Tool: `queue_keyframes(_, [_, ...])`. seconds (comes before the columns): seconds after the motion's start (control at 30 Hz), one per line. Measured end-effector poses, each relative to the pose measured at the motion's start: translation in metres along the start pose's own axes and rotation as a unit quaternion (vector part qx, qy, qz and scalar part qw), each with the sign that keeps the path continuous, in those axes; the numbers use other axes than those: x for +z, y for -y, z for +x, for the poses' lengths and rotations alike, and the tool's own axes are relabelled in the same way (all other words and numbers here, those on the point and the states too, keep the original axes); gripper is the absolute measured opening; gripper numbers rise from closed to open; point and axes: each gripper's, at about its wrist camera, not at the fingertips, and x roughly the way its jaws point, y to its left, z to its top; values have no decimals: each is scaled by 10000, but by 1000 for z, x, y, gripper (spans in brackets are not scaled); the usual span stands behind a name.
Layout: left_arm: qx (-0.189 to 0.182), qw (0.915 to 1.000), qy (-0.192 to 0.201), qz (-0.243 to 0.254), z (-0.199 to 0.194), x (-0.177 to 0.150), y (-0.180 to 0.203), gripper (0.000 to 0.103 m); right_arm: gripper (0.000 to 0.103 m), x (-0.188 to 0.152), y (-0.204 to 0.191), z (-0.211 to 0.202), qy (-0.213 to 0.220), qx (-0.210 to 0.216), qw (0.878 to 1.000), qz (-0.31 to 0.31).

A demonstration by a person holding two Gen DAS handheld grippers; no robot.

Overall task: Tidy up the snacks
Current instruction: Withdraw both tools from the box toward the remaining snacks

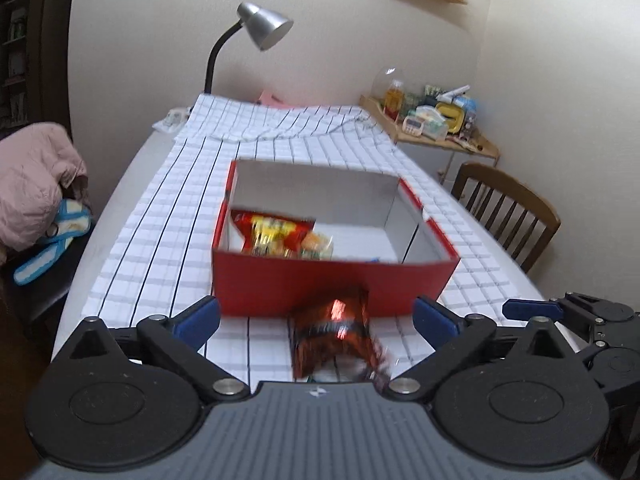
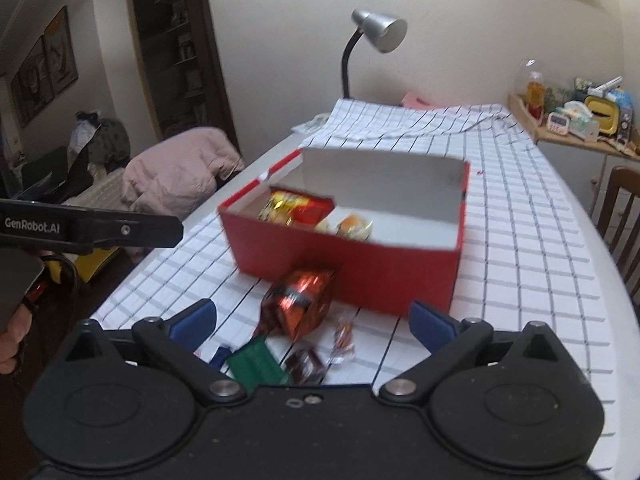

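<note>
- Blue-padded left gripper and right gripper: both spread wide, holding nothing.
- Shiny red foil packet lies between the left pads, untouched.
- Red box just ahead; closing carelessly could crush the packet or nudge it against the box.

A red cardboard box looks matt outside, with a plain white paper-like lining. Before it lies a crinkled metallic-red foil snack bag, glossy and catching light; a shiny red and yellow plastic snack packet sits inside the box. The white checked cloth table cover looks soft and quilted, rumpled at the far end. The desk lamp's brushed silver metal shade has a dull sheen. A brown wooden chair looks smooth and varnished
</note>
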Motion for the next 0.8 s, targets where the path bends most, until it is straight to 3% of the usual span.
queue_keyframes(0.4, [573,9923,-1021,-403,41,-44,-29,103,102,-41,-36,32,-513,294,9946,-850])
queue_keyframes(0.6, [660,9877,-1360,-404,62,-57,-31,103,99,-40,-53,50,-667,541,9870,-1359])
queue_keyframes(0.8, [757,9840,-1573,-367,76,-67,-33,103,86,-41,-60,74,-886,733,9798,-1633])
